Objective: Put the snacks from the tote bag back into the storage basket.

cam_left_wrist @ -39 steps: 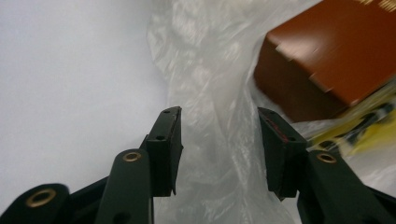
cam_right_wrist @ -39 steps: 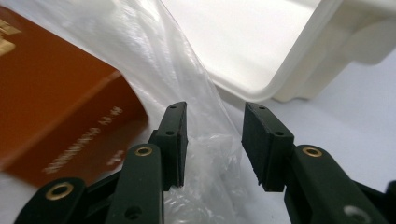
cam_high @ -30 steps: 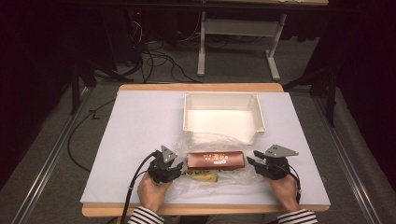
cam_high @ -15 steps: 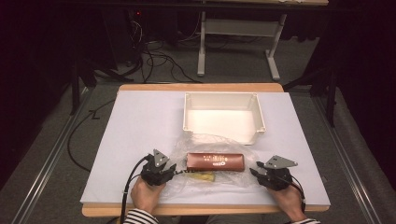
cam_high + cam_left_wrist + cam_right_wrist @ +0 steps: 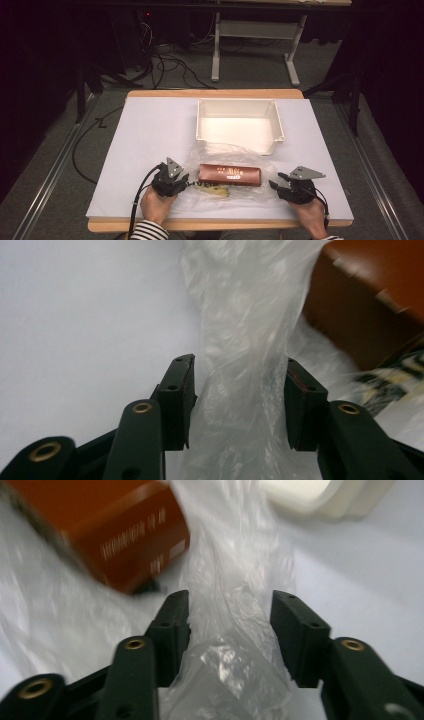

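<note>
Working at the two ends of a clear plastic bag (image 5: 227,172) near the front of the table (image 5: 150,130), the person seems to be at the step of getting a fresh hold on the film, with a brown box (image 5: 230,175) and a yellowish packet (image 5: 215,190) lying inside it. The left gripper (image 5: 184,179) stands with its jaws apart and a fold of film between them, neither pad pressing. The right gripper (image 5: 276,181) has just been opening its jaws; bunched film lies loose in the gap. Next, I judge, each pair of jaws must close squarely on the film, not the box, before any lift or pull. The white tray (image 5: 240,107) sits just beyond the bag, so forward room is tight; open tabletop lies to either side, and the front edge is close under both hands.
</note>
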`<state>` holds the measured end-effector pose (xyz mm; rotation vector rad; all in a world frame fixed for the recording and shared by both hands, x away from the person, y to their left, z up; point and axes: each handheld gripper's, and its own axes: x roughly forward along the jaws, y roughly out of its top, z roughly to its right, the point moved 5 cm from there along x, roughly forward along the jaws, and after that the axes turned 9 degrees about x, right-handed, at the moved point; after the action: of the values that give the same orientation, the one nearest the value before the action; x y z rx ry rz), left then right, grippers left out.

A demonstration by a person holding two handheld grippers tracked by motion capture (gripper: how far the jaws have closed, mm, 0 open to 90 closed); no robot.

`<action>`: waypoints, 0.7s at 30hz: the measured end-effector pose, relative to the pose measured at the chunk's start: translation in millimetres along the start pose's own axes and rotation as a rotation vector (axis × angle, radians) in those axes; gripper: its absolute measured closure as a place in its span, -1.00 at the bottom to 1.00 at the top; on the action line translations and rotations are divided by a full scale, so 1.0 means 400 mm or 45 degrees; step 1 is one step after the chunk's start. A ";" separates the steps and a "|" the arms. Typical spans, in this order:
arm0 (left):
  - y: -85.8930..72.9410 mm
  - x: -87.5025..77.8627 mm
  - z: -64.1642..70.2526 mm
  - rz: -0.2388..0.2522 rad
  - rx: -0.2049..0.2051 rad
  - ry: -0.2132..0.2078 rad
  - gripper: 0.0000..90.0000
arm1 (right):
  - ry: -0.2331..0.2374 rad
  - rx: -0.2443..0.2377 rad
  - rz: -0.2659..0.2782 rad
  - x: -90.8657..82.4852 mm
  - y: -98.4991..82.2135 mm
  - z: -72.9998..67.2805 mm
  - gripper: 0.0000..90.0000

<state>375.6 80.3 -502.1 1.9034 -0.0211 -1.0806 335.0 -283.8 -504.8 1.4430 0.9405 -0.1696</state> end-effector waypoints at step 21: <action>0.042 0.005 -0.065 0.240 -0.182 0.063 0.01 | 0.129 -0.047 0.246 0.009 0.140 -0.033 0.07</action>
<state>401.2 87.9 -486.1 1.7611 -0.0913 -0.8841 366.4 -260.5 -462.3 1.5096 0.8755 0.0644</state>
